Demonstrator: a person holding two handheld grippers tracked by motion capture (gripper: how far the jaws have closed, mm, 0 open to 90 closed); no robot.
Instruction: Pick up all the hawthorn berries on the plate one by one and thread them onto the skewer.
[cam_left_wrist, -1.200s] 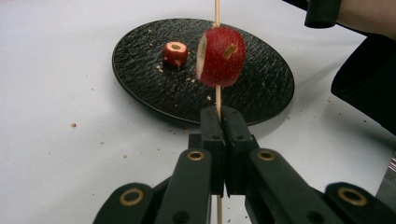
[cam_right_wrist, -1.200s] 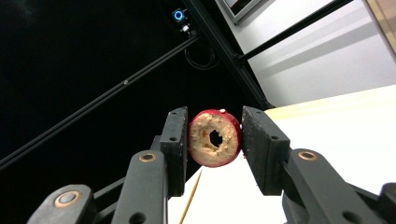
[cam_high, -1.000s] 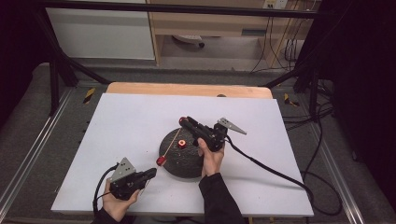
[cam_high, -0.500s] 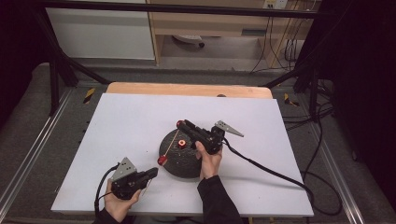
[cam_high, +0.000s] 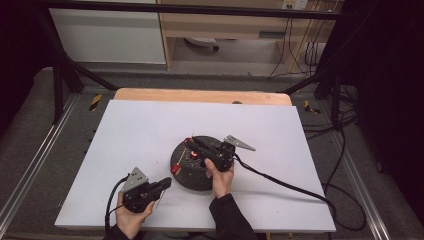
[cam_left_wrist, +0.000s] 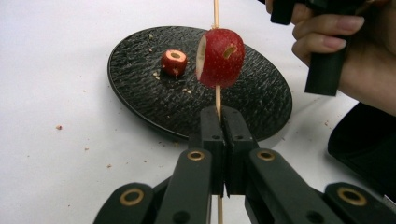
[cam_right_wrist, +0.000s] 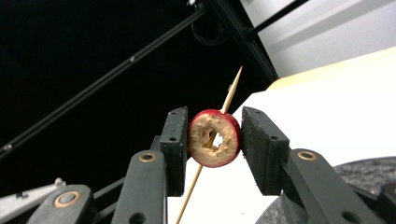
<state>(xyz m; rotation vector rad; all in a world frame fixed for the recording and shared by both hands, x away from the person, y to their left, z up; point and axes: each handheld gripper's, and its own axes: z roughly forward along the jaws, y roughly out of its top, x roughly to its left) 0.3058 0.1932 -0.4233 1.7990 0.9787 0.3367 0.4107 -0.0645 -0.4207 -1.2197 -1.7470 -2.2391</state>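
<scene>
Skewering is partly done: one red fruit piece (cam_left_wrist: 220, 58) is already sitting on the wooden skewer (cam_left_wrist: 217, 100), and the left tool (cam_left_wrist: 225, 140) is clenching that skewer near its lower end, holding it upright beside the dark plate (cam_left_wrist: 140, 100). The right tool (cam_right_wrist: 214, 140) is gripping a cored fruit ring (cam_right_wrist: 214, 138) between its pads, and the skewer tip (cam_right_wrist: 232, 95) is already passing through the ring's hole. In the high view the right tool (cam_high: 192, 146) is working above the plate (cam_high: 182, 175), the left tool (cam_high: 162, 185) just beside its near rim.

Judged remaining: sliding the ring down toward the first piece, then threading the last piece (cam_left_wrist: 173, 62), lying on the plate.

Room: the white worktop (cam_high: 135, 130) is lying open left and behind the plate. The left hand (cam_high: 131, 217) is sitting close to the near edge.
</scene>
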